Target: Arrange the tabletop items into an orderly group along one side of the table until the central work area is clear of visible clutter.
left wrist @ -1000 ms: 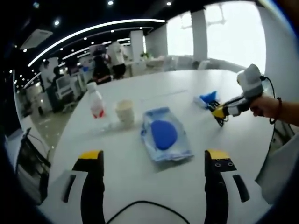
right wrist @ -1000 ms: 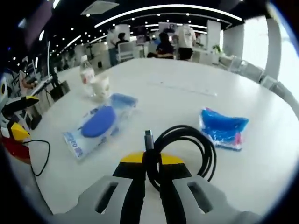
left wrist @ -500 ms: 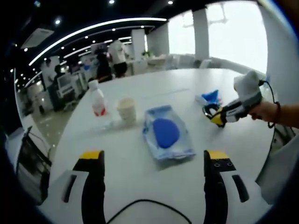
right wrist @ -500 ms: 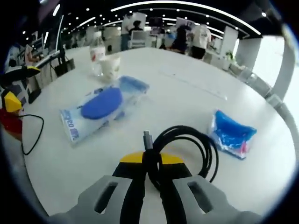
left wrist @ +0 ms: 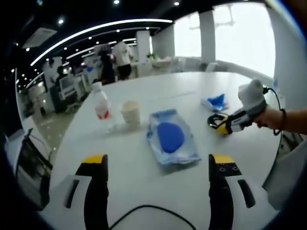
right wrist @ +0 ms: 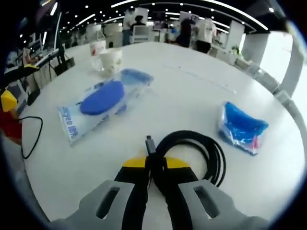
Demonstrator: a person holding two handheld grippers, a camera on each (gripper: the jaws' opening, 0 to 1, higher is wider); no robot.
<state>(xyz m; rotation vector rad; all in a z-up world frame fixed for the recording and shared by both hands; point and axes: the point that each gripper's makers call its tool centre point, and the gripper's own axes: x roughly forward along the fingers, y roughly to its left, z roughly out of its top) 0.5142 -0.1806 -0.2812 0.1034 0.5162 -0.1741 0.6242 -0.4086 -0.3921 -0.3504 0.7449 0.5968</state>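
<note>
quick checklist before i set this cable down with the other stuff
1. Grip: right gripper shut on the coiled black cable: ok.
2. Coil staying together, not unravelling: ok.
3. Bare table between the cable and the large blue packet for a landing spot: ok.
4. Small blue packet apart from the coil: ok.
5. Left gripper open, holding nothing, away from the drop spot: ok.
6. Whether the coil touches the table yet: cannot tell.

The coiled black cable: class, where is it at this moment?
The coiled black cable is clamped in the right gripper just above the white table, with the small blue packet to its right.
</note>
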